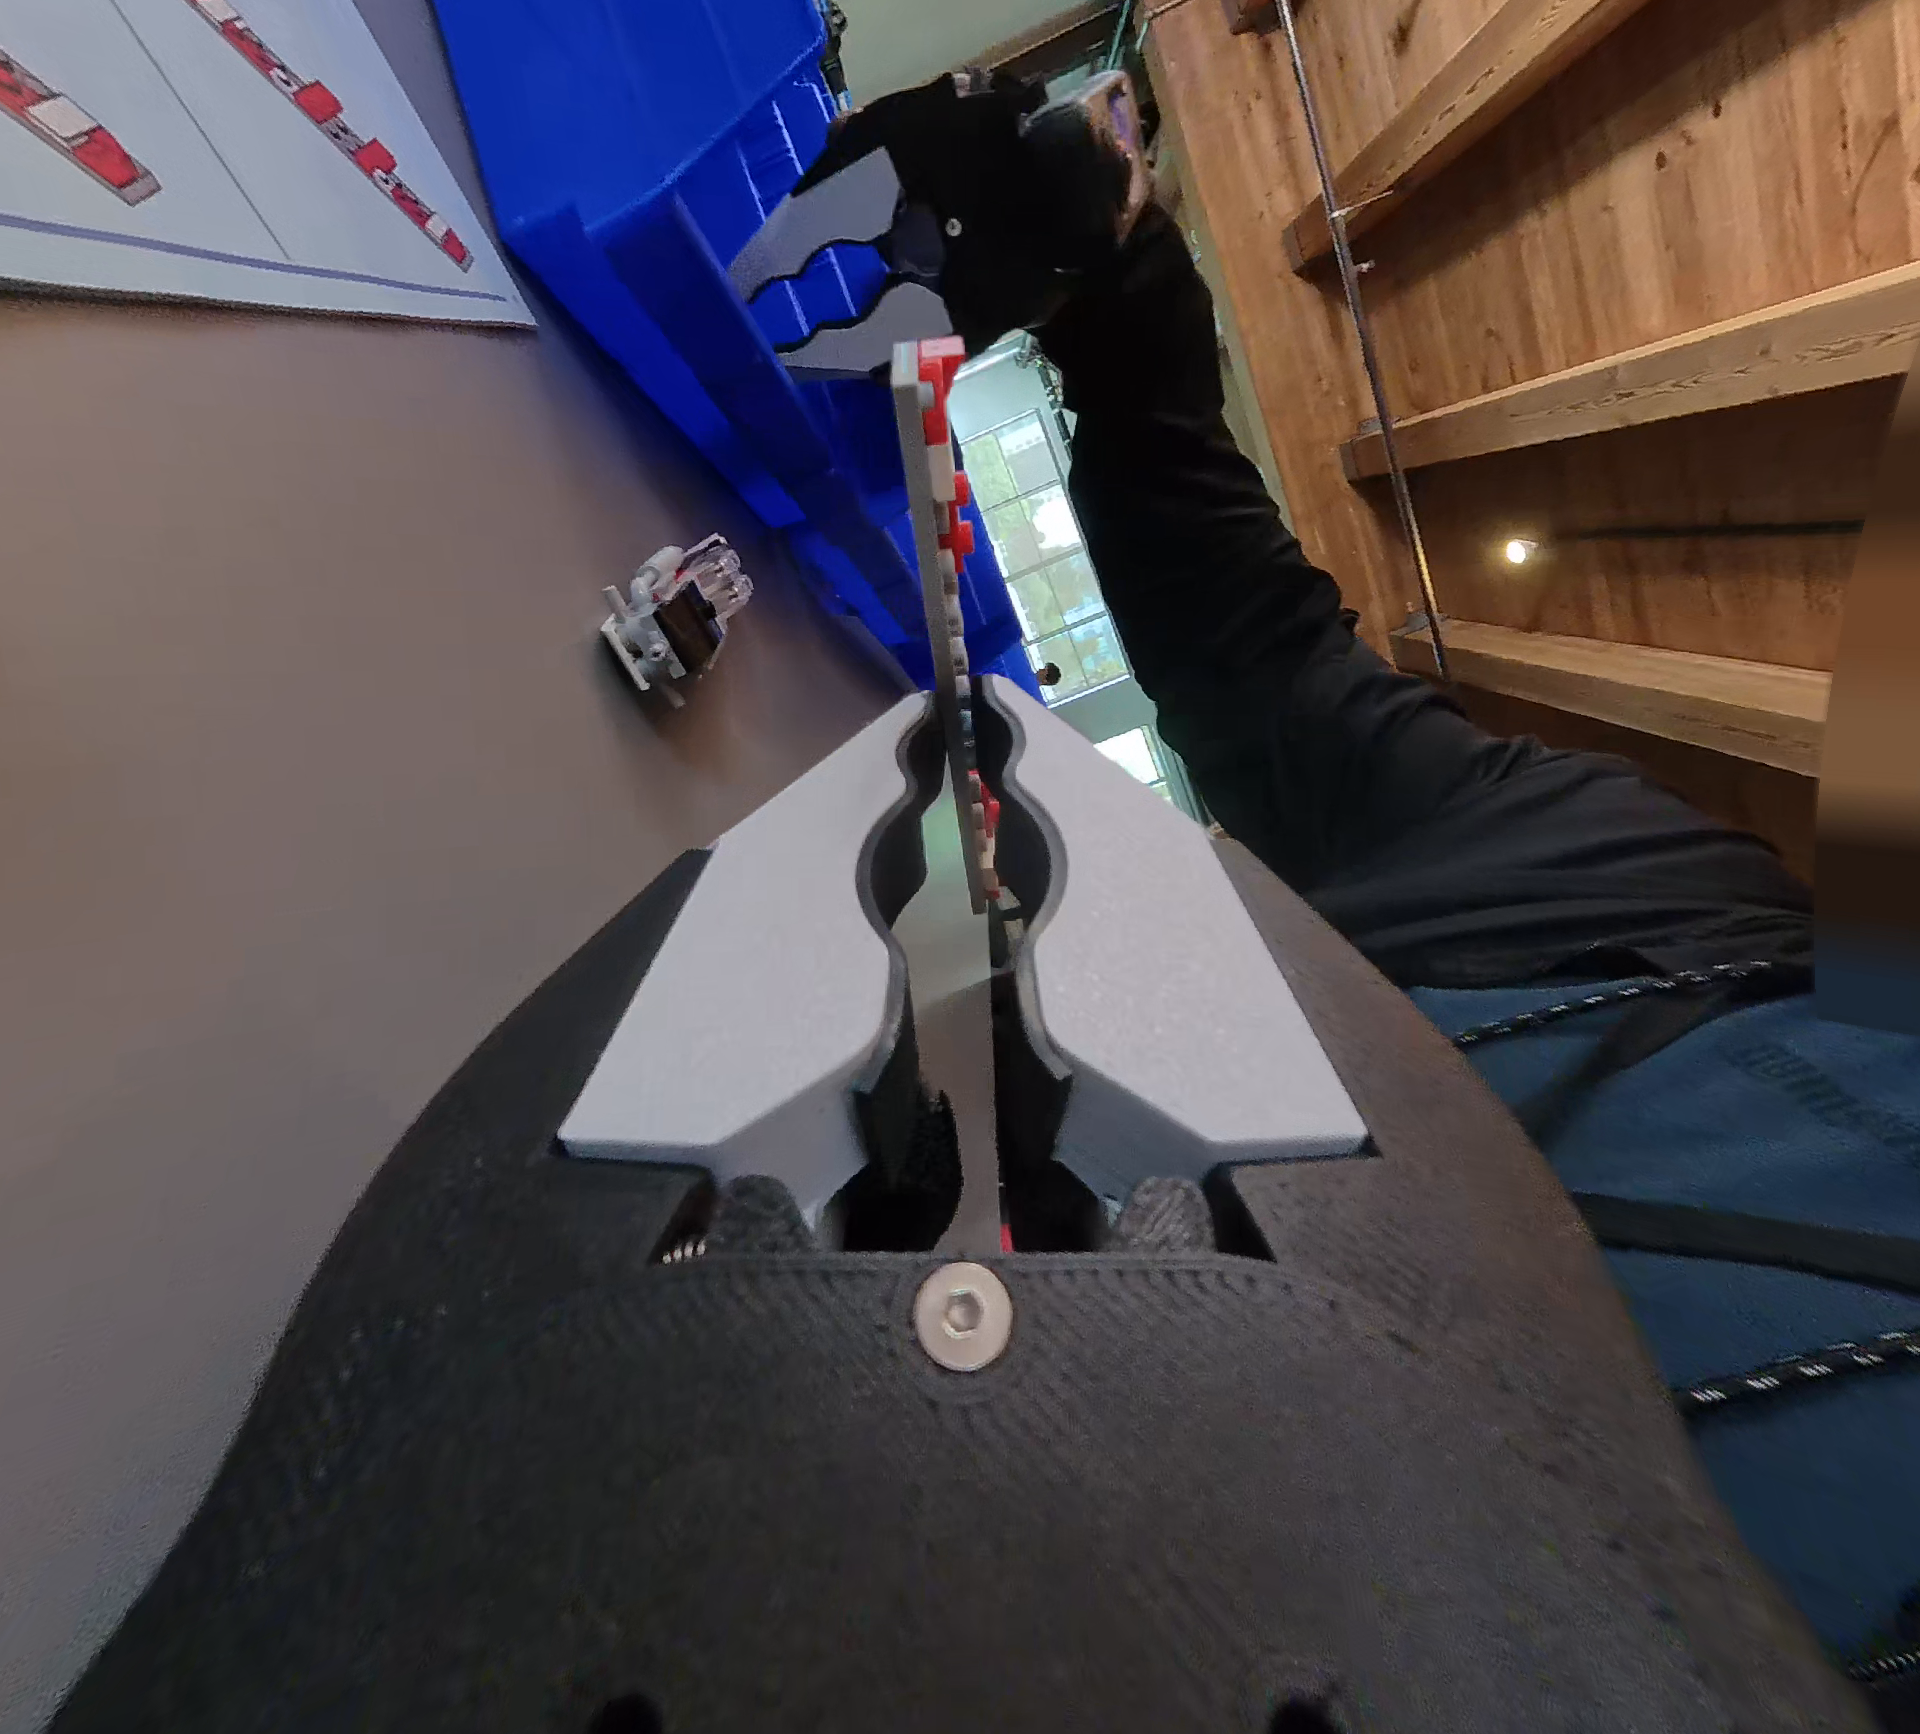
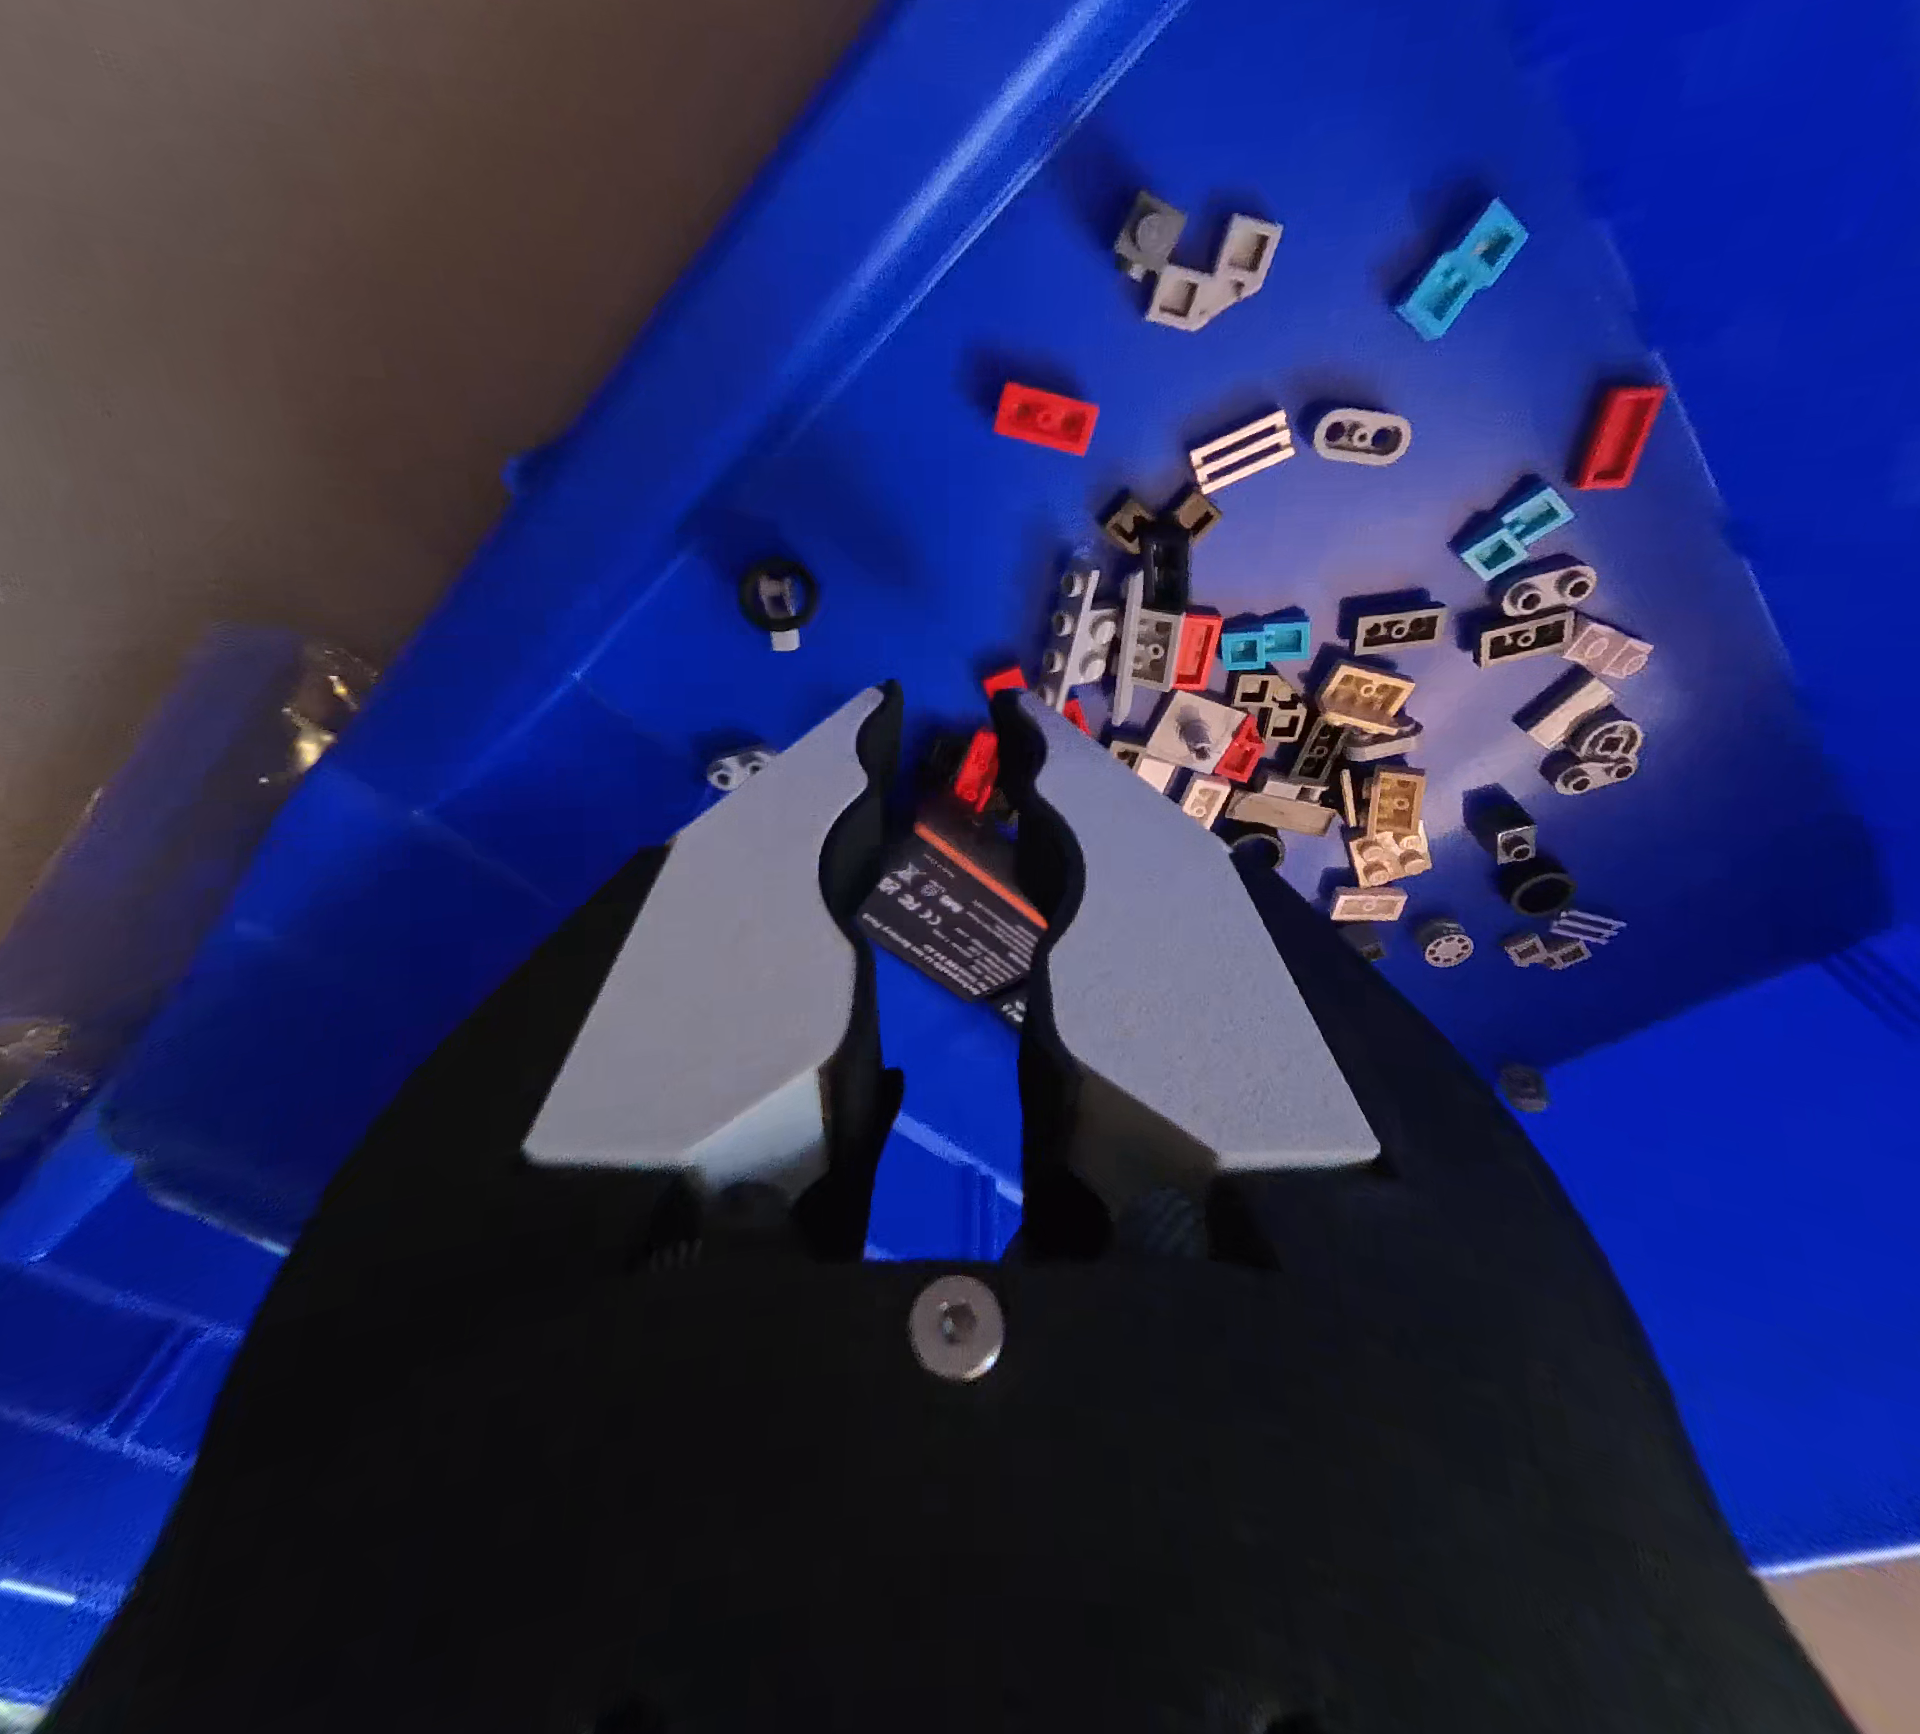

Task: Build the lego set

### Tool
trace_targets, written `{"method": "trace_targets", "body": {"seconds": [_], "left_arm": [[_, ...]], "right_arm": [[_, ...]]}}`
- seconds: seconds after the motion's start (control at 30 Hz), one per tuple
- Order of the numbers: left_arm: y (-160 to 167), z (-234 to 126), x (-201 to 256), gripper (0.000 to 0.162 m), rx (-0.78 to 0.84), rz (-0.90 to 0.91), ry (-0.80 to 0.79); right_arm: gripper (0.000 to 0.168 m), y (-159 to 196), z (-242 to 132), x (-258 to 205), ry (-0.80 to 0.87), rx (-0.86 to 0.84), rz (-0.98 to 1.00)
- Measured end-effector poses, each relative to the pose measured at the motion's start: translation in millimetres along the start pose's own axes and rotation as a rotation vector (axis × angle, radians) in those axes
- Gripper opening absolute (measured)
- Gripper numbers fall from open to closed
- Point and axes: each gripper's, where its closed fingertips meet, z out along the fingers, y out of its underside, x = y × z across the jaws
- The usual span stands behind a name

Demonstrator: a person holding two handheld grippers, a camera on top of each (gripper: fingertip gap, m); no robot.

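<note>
Left gripper (image 1: 961, 697) clamped on long grey strip (image 1: 928, 489); right gripper (image 2: 940, 697) apart above brick pile (image 2: 1299, 718), blue bin wall (image 2: 831, 334) close.

Your left gripper (image 1: 961, 718) has its jaws clamped on a long grey lego strip (image 1: 940, 562) with red and white bits, held edge-on. A small grey sub-assembly (image 1: 673, 609) sits on the brown worktop (image 1: 312, 697), near the blue bin (image 1: 644, 126), where your right gripper (image 1: 774, 271) hangs with jaws apart.

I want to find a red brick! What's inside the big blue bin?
The blue bin holds loose bricks in red, grey, black, teal and tan, plus a black label. The right gripper hides some.
</note>
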Motion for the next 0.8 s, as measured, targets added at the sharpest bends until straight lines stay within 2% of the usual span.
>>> {"method": "trace_targets", "body": {"seconds": [0.23, 0.5, 0.8], "left_arm": [[0.3, -0.9, 5.1, 0.004, -0.008, -0.008, 0.042], [-0.9, -2.4, 7.1, 0.005, 0.002, -0.002, 0.053], [-1.3, -2.5, 6.7, 0.004, 0.006, 0.005, 0.047]], "right_arm": [[0.023, 8.1, 11.2, 11.6, 0.050, -0.044, -0.016], [0.012, 5.9, 11.9, 17.9, 0.119, -0.028, -0.051], [0.008, 2.3, 11.9, 19.9, 0.177, -0.017, -0.021]]}}
